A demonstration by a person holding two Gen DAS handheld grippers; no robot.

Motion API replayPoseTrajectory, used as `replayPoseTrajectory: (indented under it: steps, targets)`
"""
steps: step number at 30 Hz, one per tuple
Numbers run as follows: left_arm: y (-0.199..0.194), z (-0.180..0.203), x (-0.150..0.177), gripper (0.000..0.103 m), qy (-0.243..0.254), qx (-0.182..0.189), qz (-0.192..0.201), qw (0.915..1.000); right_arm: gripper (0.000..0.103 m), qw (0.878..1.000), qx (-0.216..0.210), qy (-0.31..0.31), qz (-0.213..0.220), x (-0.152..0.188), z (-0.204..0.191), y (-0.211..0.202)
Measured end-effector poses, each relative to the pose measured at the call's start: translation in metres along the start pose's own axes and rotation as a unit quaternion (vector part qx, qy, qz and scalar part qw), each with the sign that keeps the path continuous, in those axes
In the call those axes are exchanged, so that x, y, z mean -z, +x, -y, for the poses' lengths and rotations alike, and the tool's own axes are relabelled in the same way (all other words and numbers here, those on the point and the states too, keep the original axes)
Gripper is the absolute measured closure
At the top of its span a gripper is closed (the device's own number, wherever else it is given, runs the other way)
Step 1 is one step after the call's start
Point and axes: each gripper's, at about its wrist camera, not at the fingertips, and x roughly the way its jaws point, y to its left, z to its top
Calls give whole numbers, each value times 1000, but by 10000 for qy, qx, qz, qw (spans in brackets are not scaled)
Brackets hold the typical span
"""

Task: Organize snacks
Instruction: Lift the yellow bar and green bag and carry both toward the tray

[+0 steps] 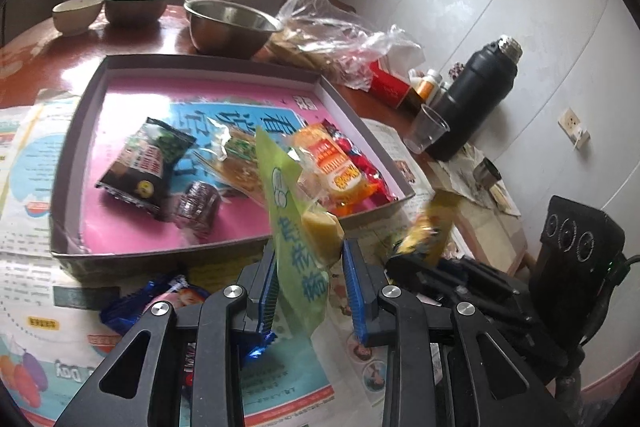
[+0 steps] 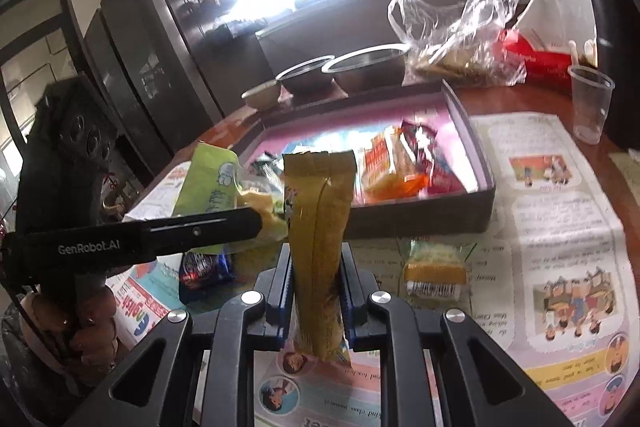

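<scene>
My left gripper (image 1: 311, 275) is shut on a green packet (image 1: 294, 227) with a yellow cake inside, held upright above the newspaper in front of the tray (image 1: 200, 61). My right gripper (image 2: 316, 283) is shut on a tall yellow-brown stick packet (image 2: 320, 219), also held upright off the table. The pink-bottomed tray (image 2: 478, 163) holds a dark packet (image 1: 140, 163), a small brown roll (image 1: 198, 205), a clear noodle packet (image 1: 236, 155), an orange packet (image 1: 336, 167) and a red one (image 1: 362, 157). A blue packet (image 1: 134, 307) and a small cake packet (image 2: 436, 267) lie on the newspaper.
Two steel bowls (image 1: 228, 25) and a ceramic bowl (image 1: 76, 13) stand behind the tray. At the right are a crumpled plastic bag (image 1: 332, 27), a red box (image 1: 388, 85), a plastic cup (image 1: 426, 129) and a black flask (image 1: 472, 95). Newspaper (image 2: 560, 227) covers the table's front.
</scene>
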Motion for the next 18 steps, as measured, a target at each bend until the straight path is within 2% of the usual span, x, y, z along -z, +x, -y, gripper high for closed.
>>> replayPoseTrajectory:
  steps: [16, 17, 18]
  targets:
    - [-10, -20, -18, 74, -244, 54, 288, 9993, 83, 9989, 58, -112, 443, -40, -6, -6]
    - [-9, -22, -20, 77, -261, 56, 299, 9992, 83, 9989, 55, -112, 449, -42, -5, -5]
    - [-8, -23, -21, 88, -268, 50, 309, 9991, 83, 9989, 68, -103, 461, -44, -5, -4]
